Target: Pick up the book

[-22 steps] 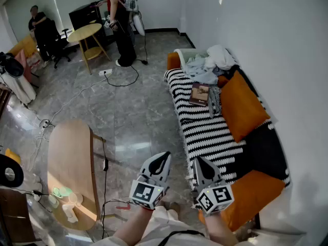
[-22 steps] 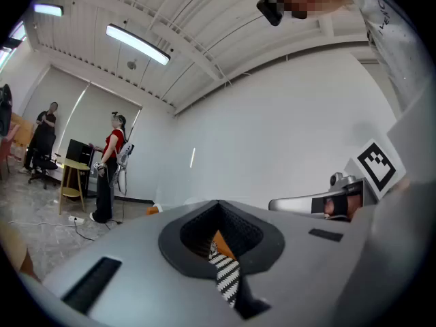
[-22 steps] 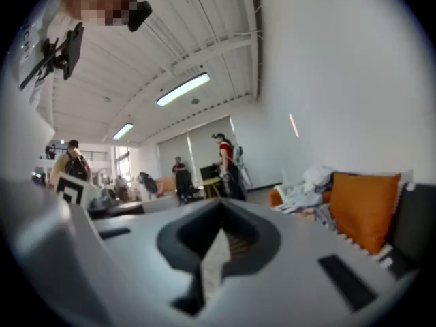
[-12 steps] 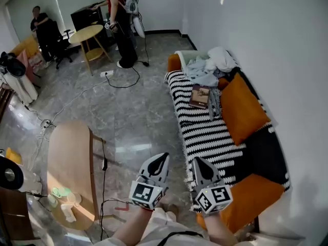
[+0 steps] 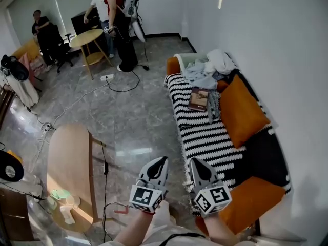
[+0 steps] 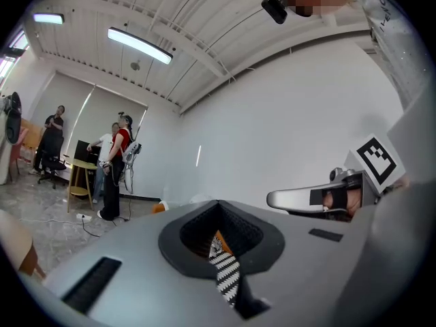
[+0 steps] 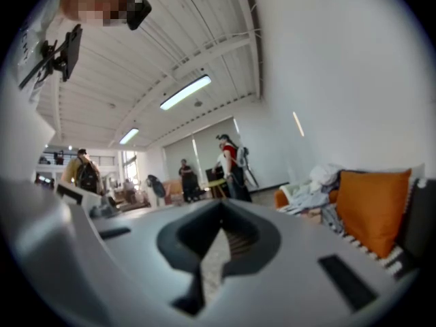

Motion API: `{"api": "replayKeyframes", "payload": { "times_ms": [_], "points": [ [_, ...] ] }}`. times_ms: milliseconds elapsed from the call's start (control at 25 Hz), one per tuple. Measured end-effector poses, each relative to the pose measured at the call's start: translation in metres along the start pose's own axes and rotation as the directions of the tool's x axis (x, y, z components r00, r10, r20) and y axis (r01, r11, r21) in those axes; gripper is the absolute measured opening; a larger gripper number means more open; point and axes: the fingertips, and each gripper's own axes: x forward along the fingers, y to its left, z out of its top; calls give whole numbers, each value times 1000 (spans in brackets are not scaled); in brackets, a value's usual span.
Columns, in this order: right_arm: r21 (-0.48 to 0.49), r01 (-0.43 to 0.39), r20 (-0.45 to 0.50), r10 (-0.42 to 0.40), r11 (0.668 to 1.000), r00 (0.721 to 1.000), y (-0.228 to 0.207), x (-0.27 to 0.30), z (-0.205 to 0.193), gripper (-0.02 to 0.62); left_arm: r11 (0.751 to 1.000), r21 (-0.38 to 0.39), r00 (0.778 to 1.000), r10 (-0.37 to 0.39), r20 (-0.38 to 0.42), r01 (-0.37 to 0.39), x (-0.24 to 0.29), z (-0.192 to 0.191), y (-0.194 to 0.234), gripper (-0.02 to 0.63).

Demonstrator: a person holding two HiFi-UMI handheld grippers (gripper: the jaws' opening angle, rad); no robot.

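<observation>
Striped sofa (image 5: 205, 137), book (image 5: 199, 99) near orange cushion (image 5: 241, 109)

The sofa (image 5: 205, 132) is showing black-and-white stripes. On the sofa, orange cushions (image 5: 241, 109) are sitting beside a brown book (image 5: 199, 99) and pale grey-white clothes (image 5: 206, 68). Left of the sofa, the floor (image 5: 133, 111) is showing grey marble veining.

Bright, even light from ceiling tubes (image 6: 139, 45); fisheye-warped edges
</observation>
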Motion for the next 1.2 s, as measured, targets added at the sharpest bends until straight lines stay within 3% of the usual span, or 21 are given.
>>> {"api": "replayKeyframes", "payload": {
  "times_ms": [280, 720, 1200],
  "points": [
    [22, 21, 6, -21, 1000, 1000, -22, 24, 5, 14, 1000, 7, 1000, -5, 15, 5, 28, 2, 15, 23],
    [23, 23, 6, -23, 999, 1000, -41, 101, 19, 14, 1000, 14, 1000, -4, 26, 4, 89, 16, 73, 23],
    [36, 56, 8, -56, 998, 998, -64, 181, 31, 14, 999, 13, 998, -53, 24, 52, 157, 27, 129, 23]
  ]
}}
